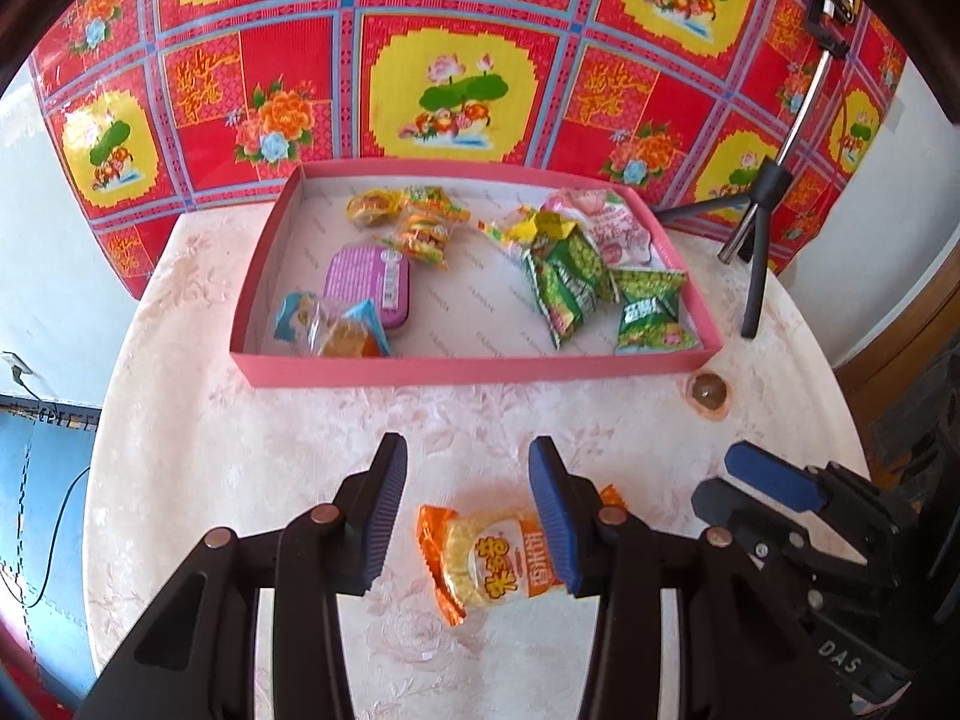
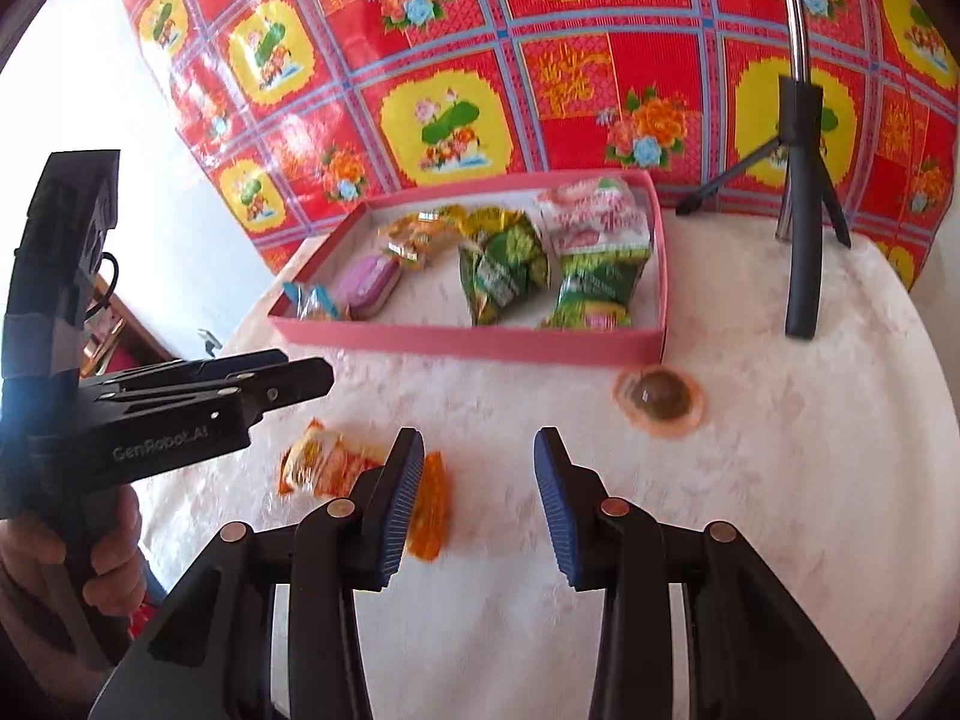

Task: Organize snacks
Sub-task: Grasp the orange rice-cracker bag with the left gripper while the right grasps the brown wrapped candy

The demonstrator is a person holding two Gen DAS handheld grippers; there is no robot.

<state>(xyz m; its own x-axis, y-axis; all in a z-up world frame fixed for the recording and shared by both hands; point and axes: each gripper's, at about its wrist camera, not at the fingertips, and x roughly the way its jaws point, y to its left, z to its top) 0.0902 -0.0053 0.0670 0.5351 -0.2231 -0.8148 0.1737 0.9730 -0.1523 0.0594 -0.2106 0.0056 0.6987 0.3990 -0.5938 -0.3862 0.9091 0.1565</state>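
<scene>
An orange snack packet (image 1: pixel 480 558) lies flat on the pale table, just below and between my left gripper's (image 1: pixel 465 480) open fingers; it also shows in the right wrist view (image 2: pixel 324 468), partly behind my right gripper's left finger. My right gripper (image 2: pixel 477 468) is open and empty above the table, to the right of the packet; it appears in the left wrist view (image 1: pixel 756 480). A round jelly cup (image 2: pixel 660 402) sits on the table near the pink box's front right corner. The pink box (image 1: pixel 480 369) holds several snacks: green packets (image 1: pixel 576 282), a purple tin (image 1: pixel 369 282), burger candies (image 1: pixel 420 228).
A black tripod (image 2: pixel 801 228) stands on the table right of the box. A red and yellow floral cloth (image 1: pixel 450 60) hangs behind. The round table's edge (image 1: pixel 105 420) curves at left and right. The person's hand (image 2: pixel 114 564) holds the left gripper's handle.
</scene>
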